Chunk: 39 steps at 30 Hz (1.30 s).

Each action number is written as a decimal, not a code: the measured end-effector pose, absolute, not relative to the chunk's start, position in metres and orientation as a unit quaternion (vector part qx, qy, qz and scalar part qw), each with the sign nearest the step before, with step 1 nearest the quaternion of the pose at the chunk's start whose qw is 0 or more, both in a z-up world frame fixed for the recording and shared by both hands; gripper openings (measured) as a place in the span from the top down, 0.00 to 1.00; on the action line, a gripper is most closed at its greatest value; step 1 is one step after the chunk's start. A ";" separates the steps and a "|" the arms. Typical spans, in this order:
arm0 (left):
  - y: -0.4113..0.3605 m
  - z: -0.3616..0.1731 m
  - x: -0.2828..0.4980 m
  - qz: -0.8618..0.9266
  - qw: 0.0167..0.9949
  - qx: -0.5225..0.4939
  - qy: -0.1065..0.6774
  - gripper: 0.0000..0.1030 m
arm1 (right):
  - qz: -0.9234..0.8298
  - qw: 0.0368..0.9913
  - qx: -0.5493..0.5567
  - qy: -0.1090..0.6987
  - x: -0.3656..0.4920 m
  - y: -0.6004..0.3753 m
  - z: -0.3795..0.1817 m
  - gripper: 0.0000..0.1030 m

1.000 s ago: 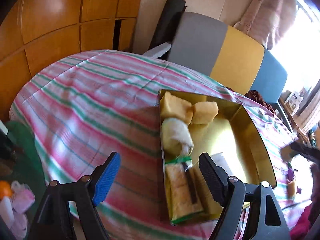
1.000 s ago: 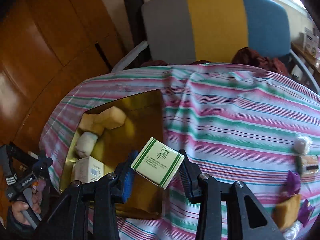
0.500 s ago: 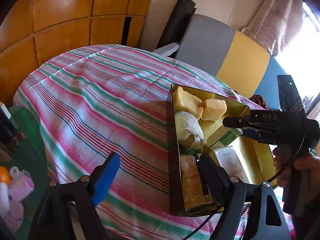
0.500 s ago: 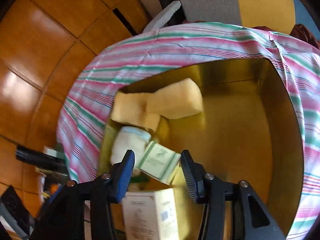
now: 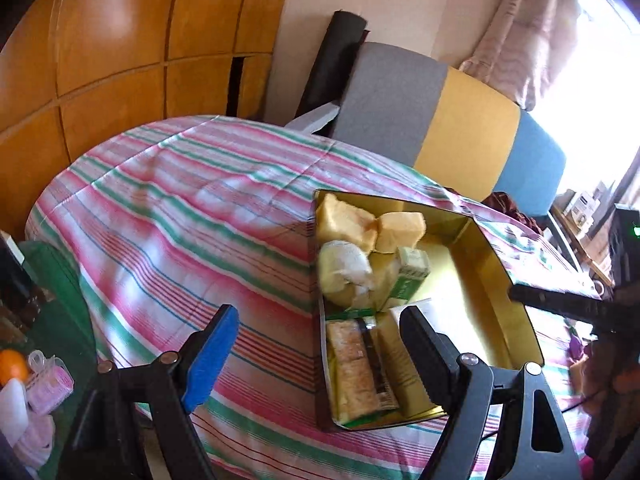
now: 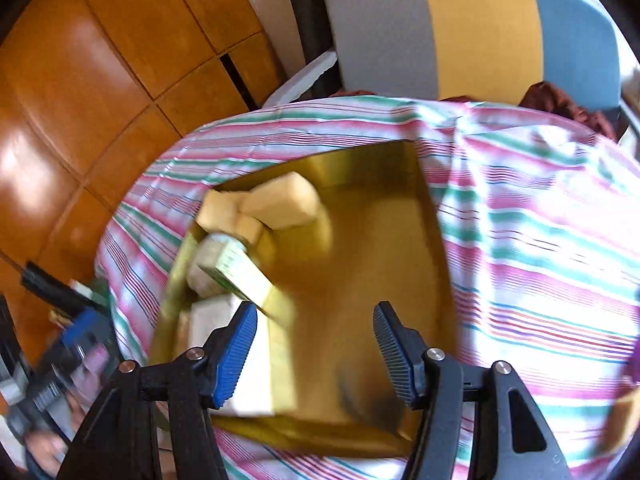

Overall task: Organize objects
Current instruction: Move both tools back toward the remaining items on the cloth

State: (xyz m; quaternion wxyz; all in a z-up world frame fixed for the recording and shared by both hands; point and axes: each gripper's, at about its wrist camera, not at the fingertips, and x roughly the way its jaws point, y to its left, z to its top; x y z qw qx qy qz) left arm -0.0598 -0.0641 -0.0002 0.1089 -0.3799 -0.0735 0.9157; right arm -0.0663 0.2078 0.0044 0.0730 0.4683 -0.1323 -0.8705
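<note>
A gold tray [image 5: 496, 276] [image 6: 360, 160] lies on the striped tablecloth. Inside it are two yellow sponges [image 5: 372, 224] [image 6: 280, 202], a white cloth roll [image 5: 344, 268], a green-and-white box [image 5: 410, 276] [image 6: 236, 272] leaning on that roll, a biscuit packet [image 5: 352, 368] and a white box [image 6: 212, 316]. My right gripper [image 6: 314, 354] hangs over the tray's near part; its jaws are opening and nothing is between them. My left gripper [image 5: 316, 352] stands open over the tray's left wall, holding nothing. The right gripper's body [image 5: 560, 304] shows at the right edge of the left wrist view.
A chair with grey, yellow and blue back panels [image 5: 440, 128] [image 6: 440, 28] stands behind the table. Wooden panelling [image 5: 120, 40] fills the left. Small items, an orange among them [image 5: 12, 364], sit low at the left. Bare cloth [image 5: 180, 208] spreads left of the tray.
The right gripper carried the green-and-white box over the tray, let it go against the cloth roll, and drew back with its jaws spreading. The left gripper stayed open.
</note>
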 end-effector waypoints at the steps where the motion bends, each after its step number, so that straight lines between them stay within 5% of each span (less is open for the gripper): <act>1: -0.060 0.003 -0.057 0.917 0.112 -0.376 -0.069 0.19 | -0.872 0.066 0.469 -0.125 -0.058 0.214 0.004 0.37; 18: 0.031 0.022 -0.027 0.915 0.196 -0.353 0.027 0.19 | -0.877 -0.084 0.460 -0.107 0.074 0.348 0.003 0.35; 28: 0.095 0.022 -0.016 0.898 0.257 -0.349 0.078 0.19 | -0.856 -0.237 0.424 -0.179 0.152 0.452 0.011 0.35; 39: 0.184 0.013 -0.002 0.862 0.344 -0.354 0.115 0.19 | -0.824 -0.287 0.361 -0.330 0.206 0.506 -0.008 0.35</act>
